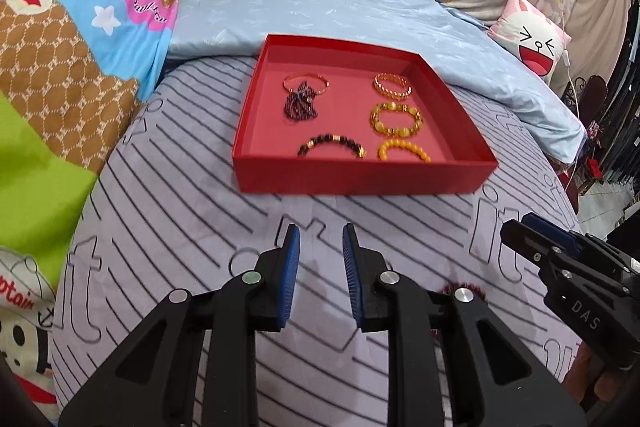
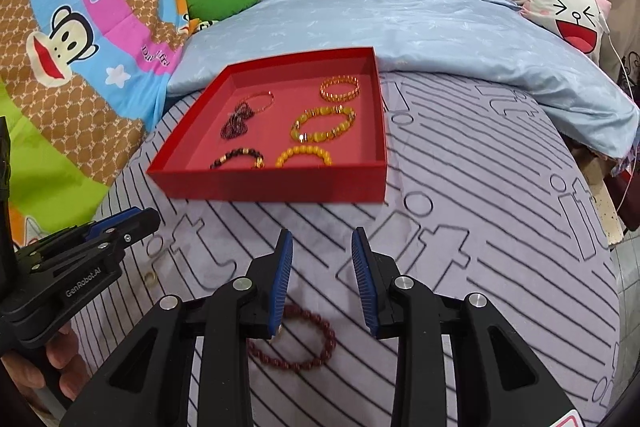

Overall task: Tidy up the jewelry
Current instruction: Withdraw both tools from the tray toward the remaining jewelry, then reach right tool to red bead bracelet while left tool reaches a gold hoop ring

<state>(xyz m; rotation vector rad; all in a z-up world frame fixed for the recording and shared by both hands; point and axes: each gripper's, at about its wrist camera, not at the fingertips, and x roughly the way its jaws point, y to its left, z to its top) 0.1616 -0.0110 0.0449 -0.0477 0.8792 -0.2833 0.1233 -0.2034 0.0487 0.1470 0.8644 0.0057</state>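
Tray (image 2: 276, 183) on bed holds five bracelets; dark red bead bracelet (image 2: 304, 347) lies outside, under right gripper (image 2: 322, 259). Both jaws wide, empty; left gripper (image 1: 320, 247) idle. Next, likely: right drops, pinches beads.

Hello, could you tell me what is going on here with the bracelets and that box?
A person holding two sets of tongs is sorting jewelry on a striped bedsheet. The shallow red cardboard box already holds six pieces, among them a yellow beaded bracelet. One dark red beaded bracelet lies on the sheet outside the box, under the open right tongs. The left tongs are open and empty too.
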